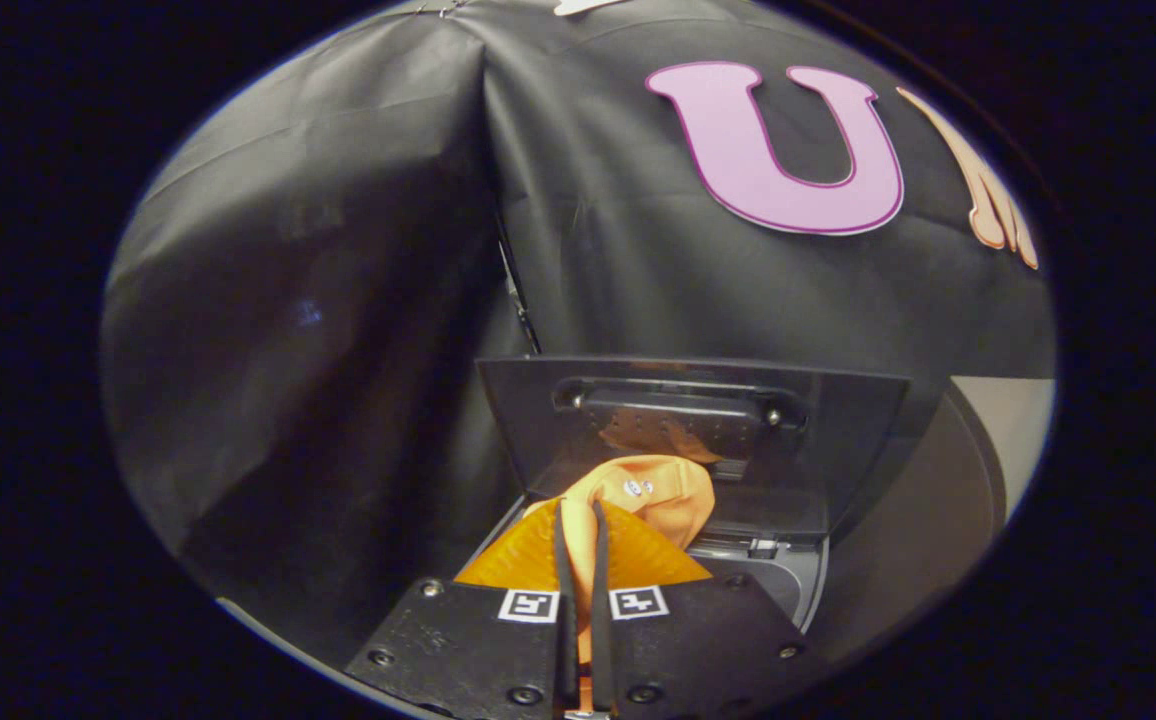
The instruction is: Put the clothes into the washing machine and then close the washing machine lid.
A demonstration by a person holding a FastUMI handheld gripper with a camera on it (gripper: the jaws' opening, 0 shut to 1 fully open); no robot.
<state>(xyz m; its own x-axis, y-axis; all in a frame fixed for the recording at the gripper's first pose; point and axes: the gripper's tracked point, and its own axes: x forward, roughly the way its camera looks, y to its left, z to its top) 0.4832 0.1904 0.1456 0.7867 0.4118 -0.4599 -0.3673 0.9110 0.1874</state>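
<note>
The gripper [578, 520] sits nearest, its two fingers drawn close together with a fold of orange clothing [638, 500] pinched between them — the tongs are clenched on the garment. The cloth bulges out on both sides of the fingers and rises just ahead of their tips, where two small snap fasteners show on it.

Directly below and beyond the cloth lies the washing machine [788, 580], a small top-loader whose grey rim shows to the right of the fingers. The garment hangs over the opening; whether its lower part already rests inside the tub cannot be told, as the fingers and the cloth itself hide it.

Behind the opening the lid [698, 440] stands raised, tilted back toward the booth wall [338, 300], with a faint orange reflection on its inner face.

Judgement: the loading step is in hand and not yet finished. The next move calls for lowering the garment fully into the tub and parting the fingers — then clearing the opening, so no cloth lies across the rim when the lid is brought down.
</note>
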